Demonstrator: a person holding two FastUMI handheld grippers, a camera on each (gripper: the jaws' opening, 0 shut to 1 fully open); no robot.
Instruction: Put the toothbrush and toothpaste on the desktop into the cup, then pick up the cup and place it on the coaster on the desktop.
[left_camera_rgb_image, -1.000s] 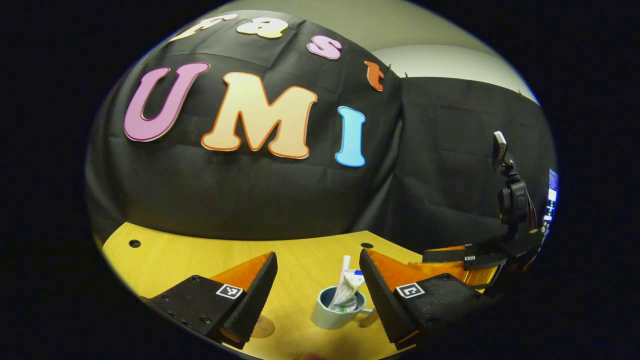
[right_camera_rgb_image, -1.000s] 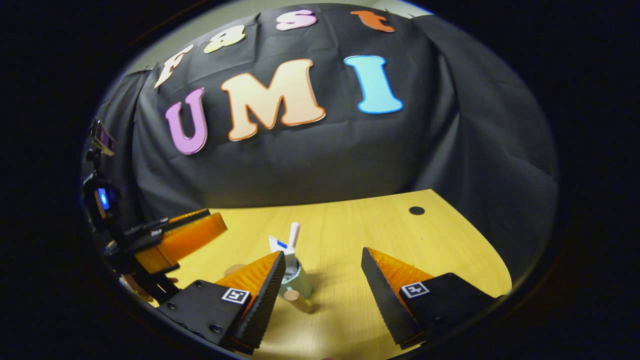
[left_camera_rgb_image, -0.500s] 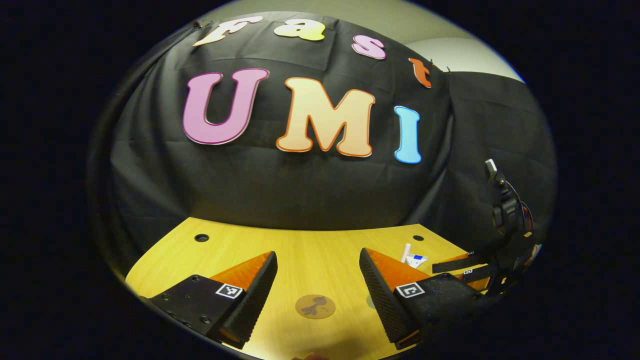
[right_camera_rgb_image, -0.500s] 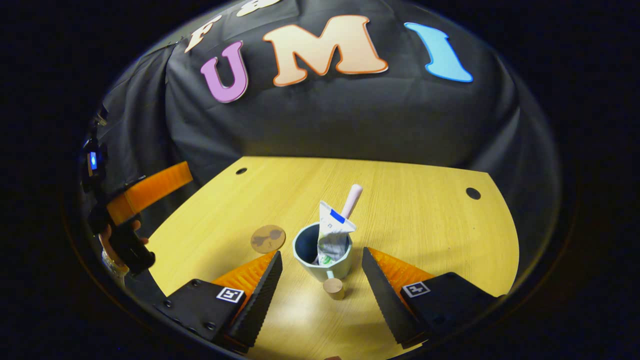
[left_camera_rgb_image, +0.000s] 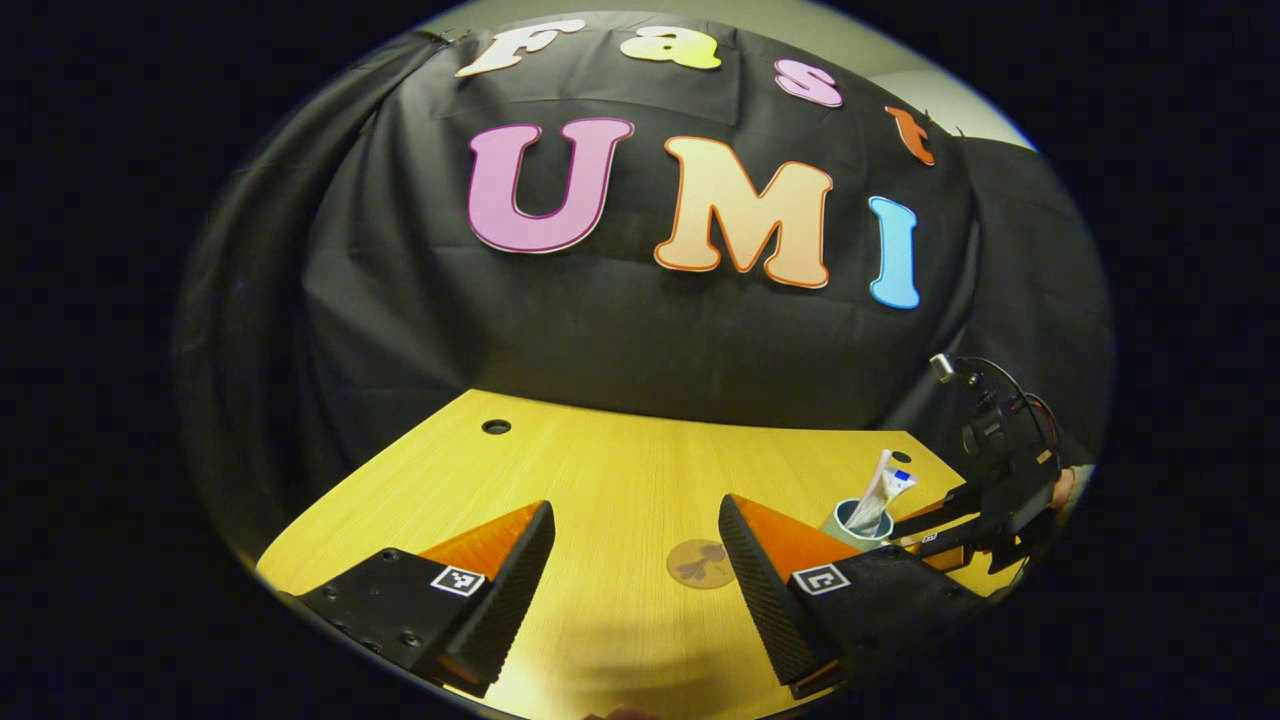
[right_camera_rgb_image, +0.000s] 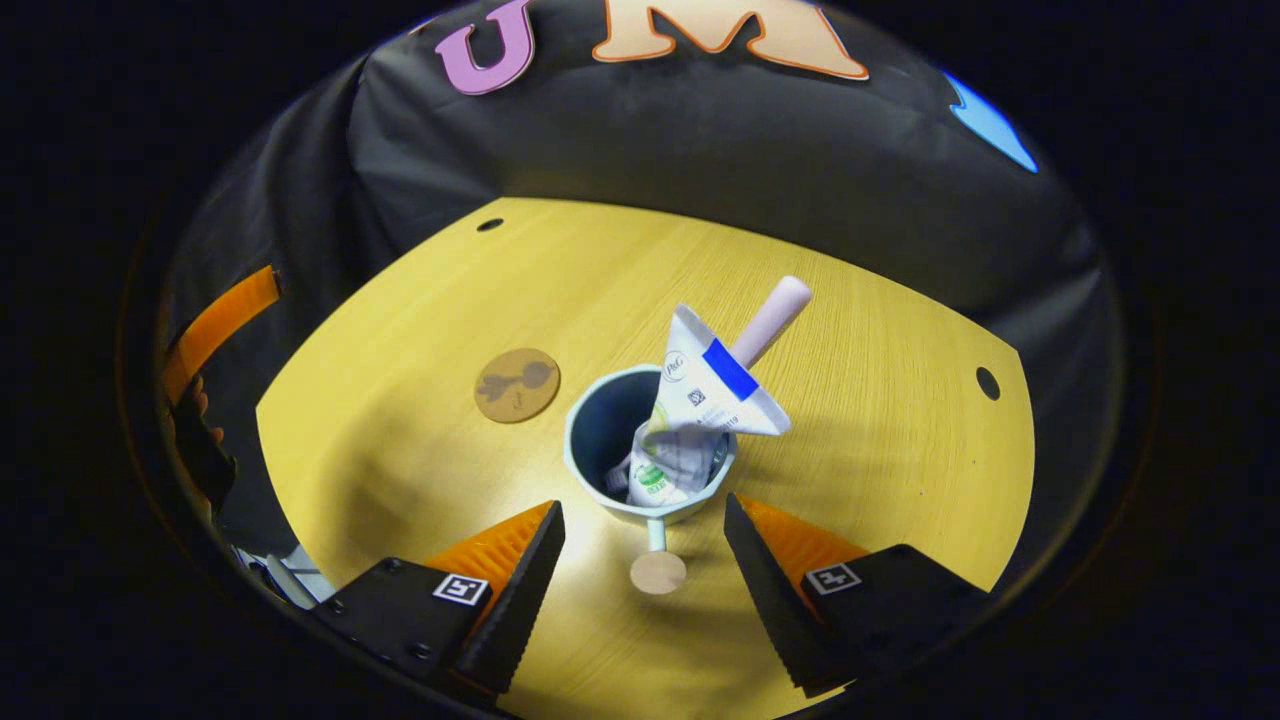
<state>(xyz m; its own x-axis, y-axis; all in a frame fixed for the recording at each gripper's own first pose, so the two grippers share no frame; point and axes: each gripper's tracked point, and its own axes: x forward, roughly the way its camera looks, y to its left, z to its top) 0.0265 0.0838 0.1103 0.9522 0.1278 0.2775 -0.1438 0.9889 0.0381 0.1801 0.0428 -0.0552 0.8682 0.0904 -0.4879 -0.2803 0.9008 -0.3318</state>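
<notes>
A pale blue-grey cup (right_camera_rgb_image: 610, 440) stands on the wooden desktop (right_camera_rgb_image: 880, 400), its handle with a round wooden end (right_camera_rgb_image: 657, 572) pointing toward me. A crumpled white toothpaste tube (right_camera_rgb_image: 700, 400) and a pale pink toothbrush handle (right_camera_rgb_image: 772, 315) stick up out of it. My right gripper (right_camera_rgb_image: 645, 575) is open just above and behind the cup, its fingers on either side of the handle and clear of it. A round brown coaster (right_camera_rgb_image: 517, 384) lies flat to the cup's left. My left gripper (left_camera_rgb_image: 635, 580) is open over the desktop, with the coaster (left_camera_rgb_image: 700, 563) between its fingers farther off and the cup (left_camera_rgb_image: 857, 522) to the right.
Small round cable holes (right_camera_rgb_image: 987, 381) sit in the desktop near its far edges. The black cloth wall closes the back of the desk. In the left gripper view the right gripper and the hand holding it (left_camera_rgb_image: 1000, 480) hang over the cup at the right edge.
The right gripper has come down and closer over the cup, which now sits between its fingertips. The left gripper has swung away to the left, leaving the cup at its right edge.
</notes>
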